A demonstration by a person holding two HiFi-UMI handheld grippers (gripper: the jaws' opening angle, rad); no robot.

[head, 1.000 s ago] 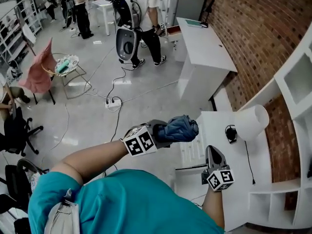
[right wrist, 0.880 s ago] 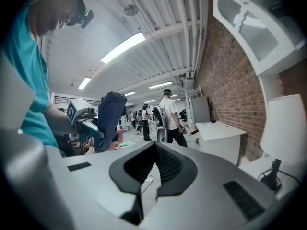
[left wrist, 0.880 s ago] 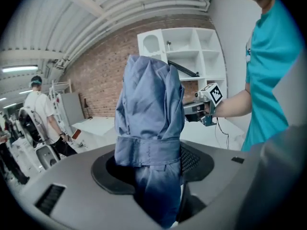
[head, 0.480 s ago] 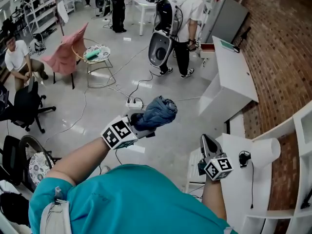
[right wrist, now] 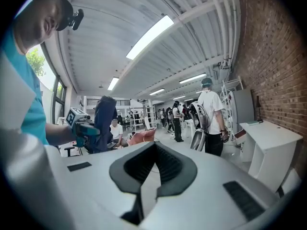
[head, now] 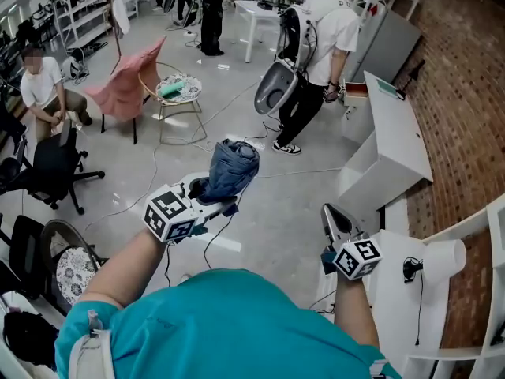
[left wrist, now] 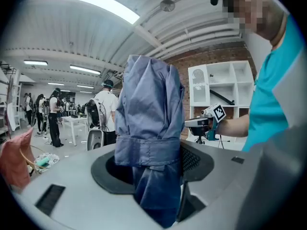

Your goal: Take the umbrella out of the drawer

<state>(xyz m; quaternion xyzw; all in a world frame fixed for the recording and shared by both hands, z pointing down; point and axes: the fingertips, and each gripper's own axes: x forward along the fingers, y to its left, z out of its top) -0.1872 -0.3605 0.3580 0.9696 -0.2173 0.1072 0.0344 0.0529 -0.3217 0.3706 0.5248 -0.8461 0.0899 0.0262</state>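
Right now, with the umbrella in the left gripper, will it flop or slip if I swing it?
The umbrella probably won't slip: the left gripper clamps its strapped lower part. Its blue fabric looks soft, so the folds may squash or shift. It stands well above the jaws, so it may sway.

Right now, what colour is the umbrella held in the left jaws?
Dusty blue; the umbrella shows best in the left gripper view.
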